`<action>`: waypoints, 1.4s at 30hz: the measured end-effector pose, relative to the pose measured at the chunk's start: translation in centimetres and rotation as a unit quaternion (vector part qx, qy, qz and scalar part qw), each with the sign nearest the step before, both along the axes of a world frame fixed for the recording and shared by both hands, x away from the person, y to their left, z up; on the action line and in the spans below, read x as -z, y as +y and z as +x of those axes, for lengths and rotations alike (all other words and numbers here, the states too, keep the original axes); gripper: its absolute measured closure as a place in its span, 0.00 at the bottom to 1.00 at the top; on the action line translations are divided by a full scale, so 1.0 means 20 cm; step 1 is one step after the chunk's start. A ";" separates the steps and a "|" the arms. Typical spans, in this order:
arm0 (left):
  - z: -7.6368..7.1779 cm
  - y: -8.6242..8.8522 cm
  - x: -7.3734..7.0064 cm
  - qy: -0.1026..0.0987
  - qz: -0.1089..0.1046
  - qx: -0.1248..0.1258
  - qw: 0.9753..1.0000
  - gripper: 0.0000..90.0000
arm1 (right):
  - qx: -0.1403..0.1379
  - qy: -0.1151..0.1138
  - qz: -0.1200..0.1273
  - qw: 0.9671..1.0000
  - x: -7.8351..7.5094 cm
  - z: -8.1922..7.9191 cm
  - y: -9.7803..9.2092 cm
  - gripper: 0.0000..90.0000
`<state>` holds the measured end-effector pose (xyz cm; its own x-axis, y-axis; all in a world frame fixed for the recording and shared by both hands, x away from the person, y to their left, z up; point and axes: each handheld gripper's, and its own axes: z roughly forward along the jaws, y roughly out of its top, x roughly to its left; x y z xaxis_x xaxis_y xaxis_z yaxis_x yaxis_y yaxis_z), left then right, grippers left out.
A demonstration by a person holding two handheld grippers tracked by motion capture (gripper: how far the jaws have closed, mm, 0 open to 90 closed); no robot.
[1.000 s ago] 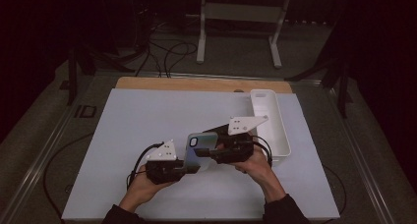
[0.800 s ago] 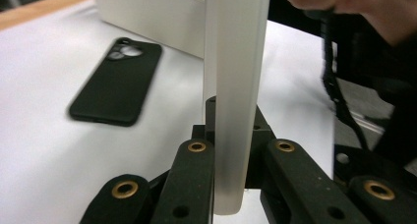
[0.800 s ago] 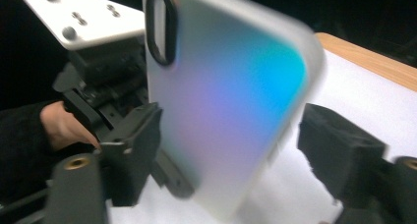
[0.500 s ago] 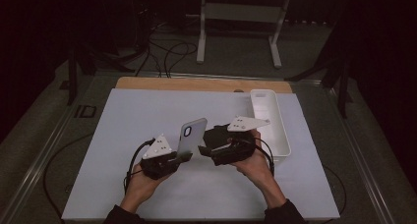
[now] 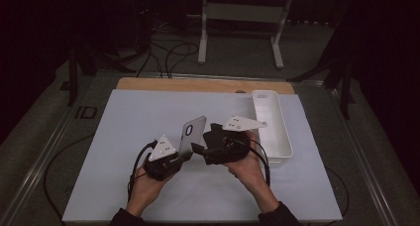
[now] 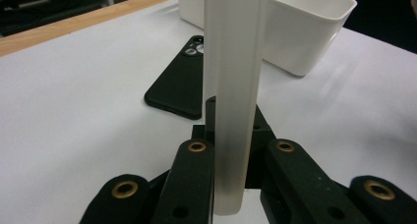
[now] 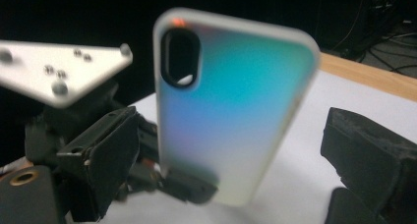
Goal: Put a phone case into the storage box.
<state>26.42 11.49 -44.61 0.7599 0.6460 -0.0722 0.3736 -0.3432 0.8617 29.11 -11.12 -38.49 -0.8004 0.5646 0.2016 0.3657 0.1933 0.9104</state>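
An iridescent, frosted phone case stands upright over the white table top, its camera cut-out at the top. My left gripper is shut on the case's lower end; in the left gripper view the case's edge rises between the two jaws. My right gripper is just right of the case, open and holding nothing; one of its padded fingers shows beside the case's back. A black phone lies flat on the table beyond the case, camera end pointing away.
A long white tray stands at the right side of the white board, just past the black phone, its wall near. A wooden strip borders the far edge. Cables and a metal stand lie on the floor behind.
The case lay low and flat between both grippers a second ago. It now stands upright in the left gripper, and the right gripper has drawn back a little to the right.
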 end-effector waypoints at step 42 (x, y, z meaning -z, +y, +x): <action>-0.04 -0.05 -0.02 -0.012 -0.006 0.000 1.000 0.73 | 0.068 0.006 0.015 0.998 -0.03 0.01 0.09 0.19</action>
<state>25.65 10.45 -44.31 0.7610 0.6459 -0.0614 0.3532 -0.3330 0.8743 29.22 -9.36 -37.98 -0.7138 0.6619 0.2289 0.3976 0.1139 0.9105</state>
